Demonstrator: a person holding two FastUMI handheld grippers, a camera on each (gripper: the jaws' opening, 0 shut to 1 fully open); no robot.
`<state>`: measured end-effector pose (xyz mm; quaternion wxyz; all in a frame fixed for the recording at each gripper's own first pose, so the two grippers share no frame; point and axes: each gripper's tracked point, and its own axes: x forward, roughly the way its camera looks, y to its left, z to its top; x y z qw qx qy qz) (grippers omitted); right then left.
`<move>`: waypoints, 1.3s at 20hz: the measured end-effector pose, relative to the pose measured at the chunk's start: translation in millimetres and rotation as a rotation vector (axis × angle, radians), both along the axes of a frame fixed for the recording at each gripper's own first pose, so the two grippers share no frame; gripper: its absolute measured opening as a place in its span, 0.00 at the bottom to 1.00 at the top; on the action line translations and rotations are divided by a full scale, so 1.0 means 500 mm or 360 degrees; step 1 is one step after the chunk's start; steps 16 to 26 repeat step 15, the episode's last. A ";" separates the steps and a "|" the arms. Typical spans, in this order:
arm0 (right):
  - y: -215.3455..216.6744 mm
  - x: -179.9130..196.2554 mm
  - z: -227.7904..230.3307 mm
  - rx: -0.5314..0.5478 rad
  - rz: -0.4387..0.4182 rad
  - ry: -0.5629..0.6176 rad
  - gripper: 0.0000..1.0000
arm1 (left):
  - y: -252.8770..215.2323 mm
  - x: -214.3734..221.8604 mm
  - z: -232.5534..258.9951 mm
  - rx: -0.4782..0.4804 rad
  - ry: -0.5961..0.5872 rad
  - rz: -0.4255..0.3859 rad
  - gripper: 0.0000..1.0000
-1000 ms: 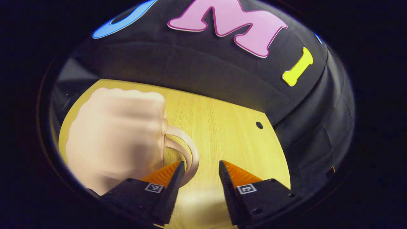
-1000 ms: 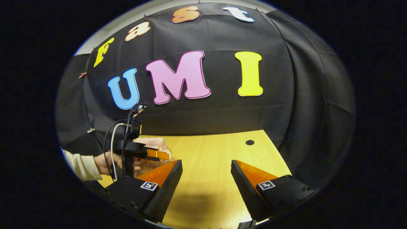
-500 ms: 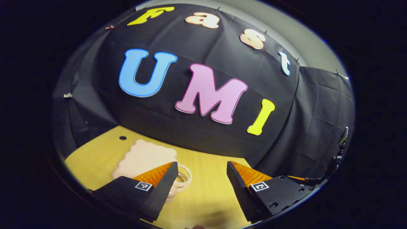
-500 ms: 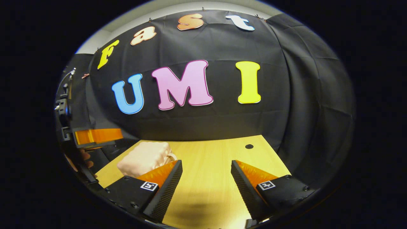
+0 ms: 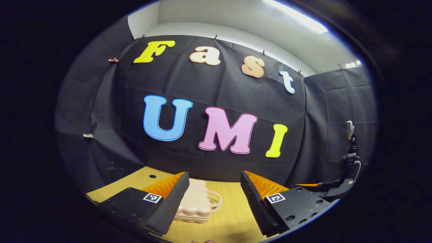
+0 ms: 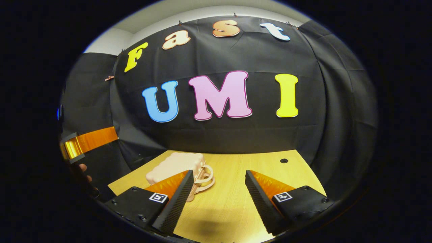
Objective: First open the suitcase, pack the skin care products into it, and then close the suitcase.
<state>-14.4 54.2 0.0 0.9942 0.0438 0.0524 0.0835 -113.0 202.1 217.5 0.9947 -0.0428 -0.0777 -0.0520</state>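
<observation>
Left tool (image 5: 212, 195) has risen off (closed) suitcase (image 5: 195, 202).

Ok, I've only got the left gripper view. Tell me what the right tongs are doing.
Observer: In the right gripper view, the right tongs stand open, with only the yellow wooden table between them.
Operator: Now describe the suitcase's left end; it's covered here.
Observer: The pale pink scallop-edged hard suitcase lies flat. That end's lid looks shut, with nothing resting on top.
Operator: Report the table's right side.
Observer: A small dark round hole sits near the far right corner, well apart from the suitcase.
</observation>
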 end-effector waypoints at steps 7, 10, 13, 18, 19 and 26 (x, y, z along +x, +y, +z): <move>0.023 0.033 0.042 0.0022 -0.0006 -0.0035 0.97 | 0.027 -0.030 -0.007 0.0073 -0.0018 0.0035 0.95; 0.016 0.047 0.086 -0.0006 -0.0033 -0.0110 0.97 | 0.048 -0.038 -0.001 -0.0027 -0.0025 -0.0027 0.96; 0.021 0.053 0.090 -0.0039 -0.0031 -0.0094 0.97 | 0.032 0.008 0.027 -0.0043 -0.0029 -0.0051 0.96; 0.018 0.052 0.089 -0.0053 -0.0043 -0.0066 0.97 | 0.018 0.021 0.026 -0.0105 0.0009 -0.0103 0.96; 0.018 0.052 0.089 -0.0053 -0.0043 -0.0066 0.97 | 0.018 0.021 0.026 -0.0105 0.0009 -0.0103 0.96; 0.018 0.052 0.089 -0.0053 -0.0043 -0.0066 0.97 | 0.018 0.021 0.026 -0.0105 0.0009 -0.0103 0.96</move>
